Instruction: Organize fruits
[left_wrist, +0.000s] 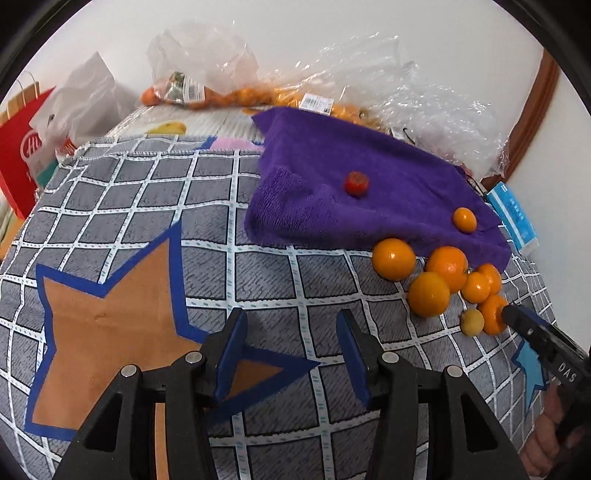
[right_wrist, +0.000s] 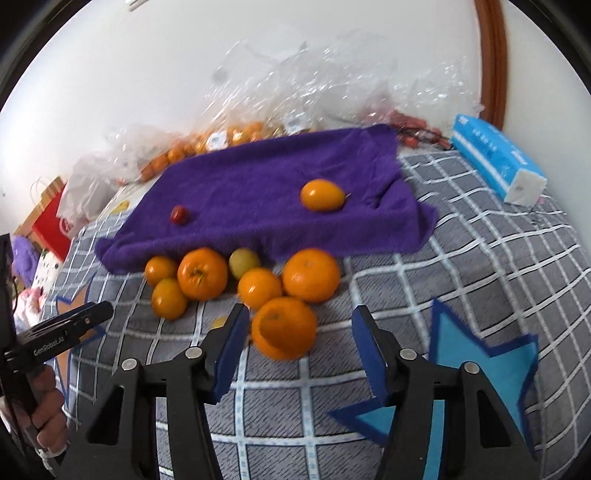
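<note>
Left wrist view: left gripper (left_wrist: 291, 354) held wide apart over the grey checked cloth (left_wrist: 147, 192), nothing between its blue pads, an orange star patch (left_wrist: 110, 332) just beneath. Purple towel (left_wrist: 351, 184) spread beyond, carrying a small red fruit (left_wrist: 357, 183) and a small orange fruit (left_wrist: 464, 219). Cluster of oranges (left_wrist: 436, 273) off the towel's near right corner, on the cloth. Right gripper (left_wrist: 535, 332) seen from the side, its tip against the nearest orange — opening not readable here.

Right wrist view: right gripper (right_wrist: 299, 343) spread wide, gripping nothing; nearest orange (right_wrist: 284, 328) sitting between the fingers, close against the left pad, clear of the right one. Remaining oranges bunched just behind, along the towel's front edge. Blue tissue pack (right_wrist: 495, 158) far right — clear plastic bags (right_wrist: 314, 88) along the wall.
</note>
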